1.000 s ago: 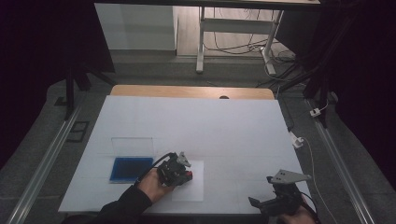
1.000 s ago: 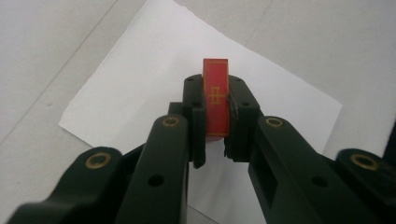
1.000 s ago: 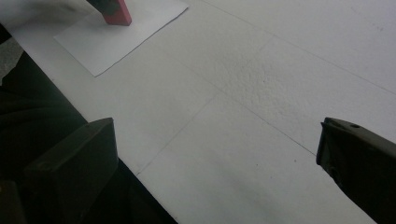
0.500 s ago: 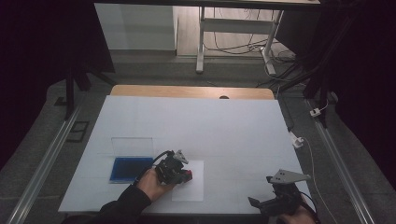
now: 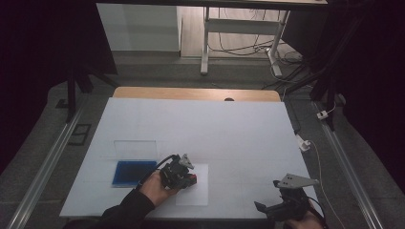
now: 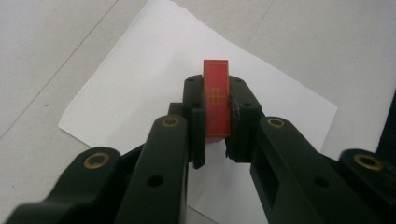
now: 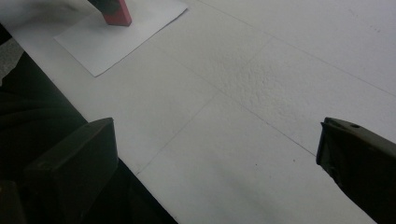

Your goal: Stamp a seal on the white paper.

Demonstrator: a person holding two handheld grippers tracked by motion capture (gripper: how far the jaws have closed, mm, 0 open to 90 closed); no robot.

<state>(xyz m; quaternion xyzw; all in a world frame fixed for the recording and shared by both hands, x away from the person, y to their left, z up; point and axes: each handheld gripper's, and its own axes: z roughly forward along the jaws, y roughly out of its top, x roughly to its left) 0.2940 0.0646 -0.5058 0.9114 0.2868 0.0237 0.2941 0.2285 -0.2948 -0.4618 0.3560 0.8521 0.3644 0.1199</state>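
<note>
The red block sits at the centre of the left gripper view, standing on its narrow edge above a white sheet of paper, and that view alone shows the thin gold border and small gold cross printed on its upward face. The left gripper pinches it from both sides, the black pads pressed flat against its long faces with no gap showing.

In the high view the block is only a small red spot in the lower middle of the frame, at the tip of the left gripper, over the upper left part of the paper. That view adds what the close one cannot: a blue tray to the left of the hand, with a clear lid standing behind it, and the white table around them.

The right gripper view catches the block in its upper left corner, its lower end on or just over the paper; whether it touches I cannot tell.

Against the earlier high frames, the left gripper and block sit in nearly the same spot over the paper, and the right one has not shifted.

The right gripper is at the lower right of the high view, near the table's front edge. Its jaws stand spread wide, far apart at either side of its own view, with bare table between them.
</note>
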